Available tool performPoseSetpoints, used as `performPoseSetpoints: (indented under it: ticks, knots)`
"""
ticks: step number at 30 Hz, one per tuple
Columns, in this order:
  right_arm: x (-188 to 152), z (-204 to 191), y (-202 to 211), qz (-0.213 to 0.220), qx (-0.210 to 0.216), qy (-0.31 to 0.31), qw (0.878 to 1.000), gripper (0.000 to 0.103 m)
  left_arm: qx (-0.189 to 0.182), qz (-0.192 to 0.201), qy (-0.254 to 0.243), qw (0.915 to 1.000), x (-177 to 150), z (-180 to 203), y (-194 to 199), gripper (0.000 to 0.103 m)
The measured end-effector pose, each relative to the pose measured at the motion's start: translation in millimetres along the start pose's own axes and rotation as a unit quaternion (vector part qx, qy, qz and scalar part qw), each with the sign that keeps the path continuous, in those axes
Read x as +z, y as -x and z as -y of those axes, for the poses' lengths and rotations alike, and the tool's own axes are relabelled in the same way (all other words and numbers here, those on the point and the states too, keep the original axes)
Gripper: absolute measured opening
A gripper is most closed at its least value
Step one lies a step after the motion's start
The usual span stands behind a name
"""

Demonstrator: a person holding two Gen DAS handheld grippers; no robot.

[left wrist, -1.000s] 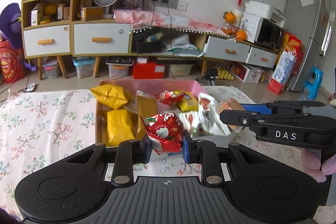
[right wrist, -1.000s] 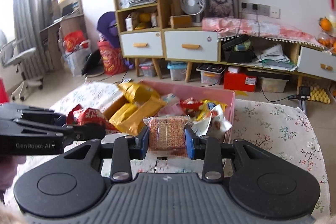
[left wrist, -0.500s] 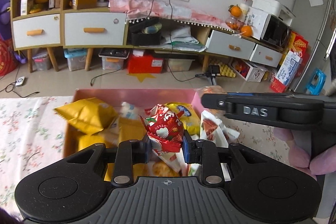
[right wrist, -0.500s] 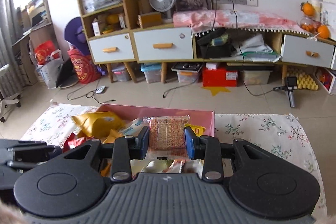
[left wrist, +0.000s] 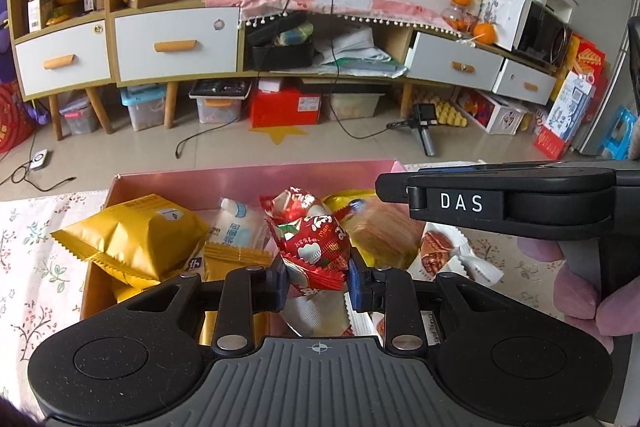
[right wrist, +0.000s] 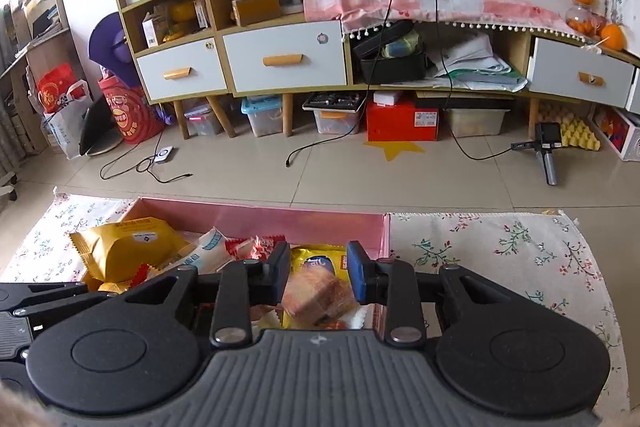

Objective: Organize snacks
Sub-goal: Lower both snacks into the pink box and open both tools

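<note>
A pink box [left wrist: 256, 179] on the flowered tablecloth holds several snack packets. My left gripper [left wrist: 316, 281] is shut on a red packet [left wrist: 310, 243] and holds it over the middle of the box. My right gripper [right wrist: 318, 275] is open over the right part of the box [right wrist: 256, 223]. A brown cracker packet [right wrist: 320, 297], blurred, sits tilted below and between the open jaws, apart from them. It also shows blurred in the left wrist view [left wrist: 380, 231]. The right gripper body [left wrist: 496, 203] crosses the left wrist view at the right.
Yellow packets [left wrist: 136, 239] and a white-blue packet [left wrist: 236, 227] fill the left of the box. Wrapped snacks [left wrist: 452, 259] lie by its right side. The tablecloth [right wrist: 500, 255] extends to the right. Cabinets and floor clutter stand beyond the table.
Both grippers moved forward over the box. The right gripper opened and let go of the cracker packet, which is dropping into the box. The left still holds the red packet.
</note>
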State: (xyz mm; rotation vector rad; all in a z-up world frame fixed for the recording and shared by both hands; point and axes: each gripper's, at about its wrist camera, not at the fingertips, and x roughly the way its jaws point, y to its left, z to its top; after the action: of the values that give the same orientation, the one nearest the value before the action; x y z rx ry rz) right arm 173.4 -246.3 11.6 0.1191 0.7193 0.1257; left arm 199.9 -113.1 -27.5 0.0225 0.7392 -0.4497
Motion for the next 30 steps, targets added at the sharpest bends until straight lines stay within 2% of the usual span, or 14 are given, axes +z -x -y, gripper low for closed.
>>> performPoseSetpoints:
  ticks: [3, 5, 6, 9, 11, 18, 30]
  knots:
    - [0, 2, 0, -0.002, 0.003, -0.006, 1.000, 0.030, 0.001, 0.002, -0.001, 1.0000, 0, 0, -2, 0.031]
    - [2, 3, 0, -0.003, 0.000, -0.012, 1.000, 0.030, 0.003, 0.007, -0.001, 1.0000, -1, 1, -1, 0.052]
    - [3, 4, 0, -0.004, -0.001, -0.014, 1.000, 0.031, 0.004, 0.015, -0.002, 0.9999, -2, 2, 1, 0.056]
    - [3, 7, 3, -0.002, -0.004, -0.021, 1.000, 0.038, -0.008, 0.015, -0.003, 0.9999, -1, 4, 4, 0.059]
    - [4, 9, 4, 0.000, -0.003, -0.025, 1.000, 0.042, -0.005, 0.015, -0.014, 0.9998, -2, 8, 8, 0.068]
    - [6, 9, 21, 0.010, -0.002, -0.027, 1.000, 0.061, 0.001, 0.020, -0.027, 0.9994, -9, 15, 28, 0.079]
    - [-9, 6, 56, 0.014, 0.011, -0.038, 0.999, 0.082, 0.045, 0.003, -0.045, 0.9980, -35, 18, 70, 0.095]
